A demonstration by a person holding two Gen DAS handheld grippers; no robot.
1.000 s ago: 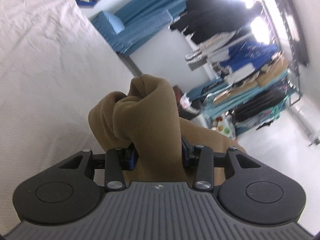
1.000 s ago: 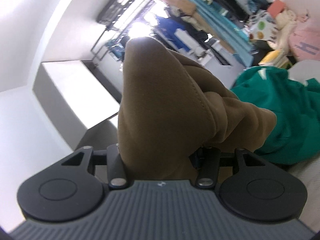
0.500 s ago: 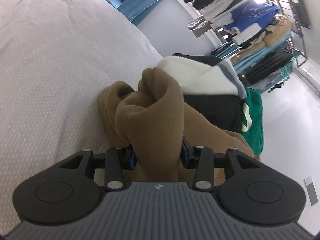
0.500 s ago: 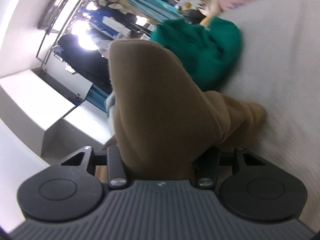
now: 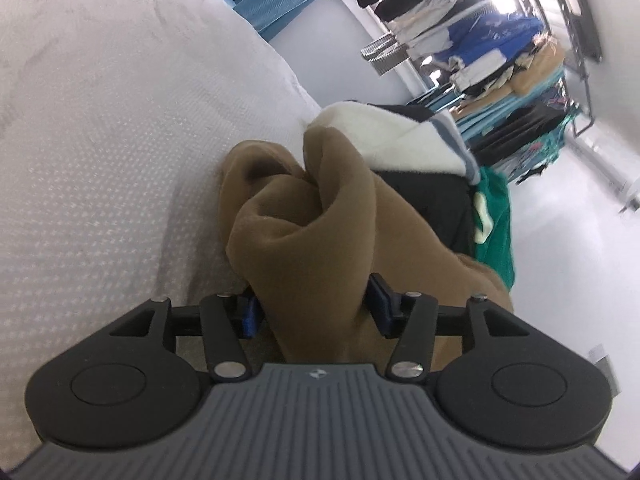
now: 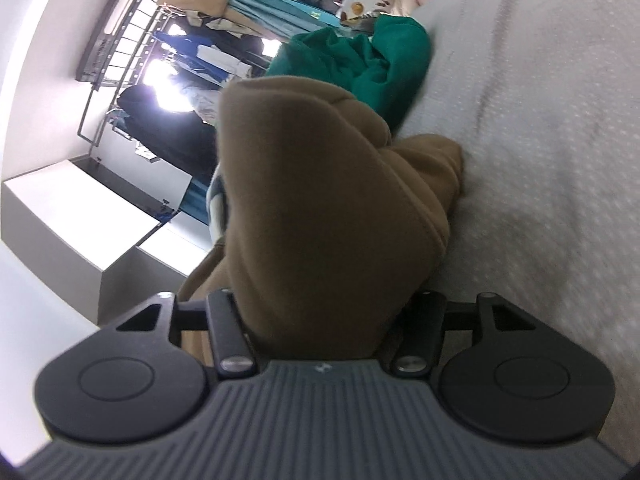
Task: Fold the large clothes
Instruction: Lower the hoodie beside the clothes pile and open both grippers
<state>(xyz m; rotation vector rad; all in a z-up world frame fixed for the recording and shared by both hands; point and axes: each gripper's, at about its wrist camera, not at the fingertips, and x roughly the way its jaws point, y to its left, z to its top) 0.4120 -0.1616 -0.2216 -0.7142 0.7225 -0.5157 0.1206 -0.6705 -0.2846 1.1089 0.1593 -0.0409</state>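
- Brown fleece fills both of my claws: my left gripper (image 5: pixel 314 300) is clamped on a thick bunch of the brown garment (image 5: pixel 320 220), and my right gripper (image 6: pixel 324 312) is clamped on another bunch of the same cloth.
- On the left side one blue pad (image 5: pixel 379 300) shows pressed against the fabric; on the right the pads are hidden under the cloth, though the fabric passes straight between the jaws.
- Taking the white bedspread (image 5: pixel 100 140) as my landmark: the brown garment hangs bunched from my claws at the bedspread's edge, its lower folds touching or just above the cover. I cannot tell which.
- Past the brown garment, farther along the bedspread's edge, lies a pile: a white and black garment (image 5: pixel 392 140) and a green garment (image 6: pixel 360 64), both crumpled.
- Beyond the bedspread, across the floor, stands a clothes rack (image 5: pixel 500 60) full of hanging items.
- Progress, as I judge it: very early. The brown piece is lifted but shows no flat panel, no crease, no aligned edges, only lumps.
- Left to do: spread it flat on the bedspread, find sleeves and hem, fold it, then handle the pile.
- Likely next need: pull my claws apart to open the cloth before laying it down.
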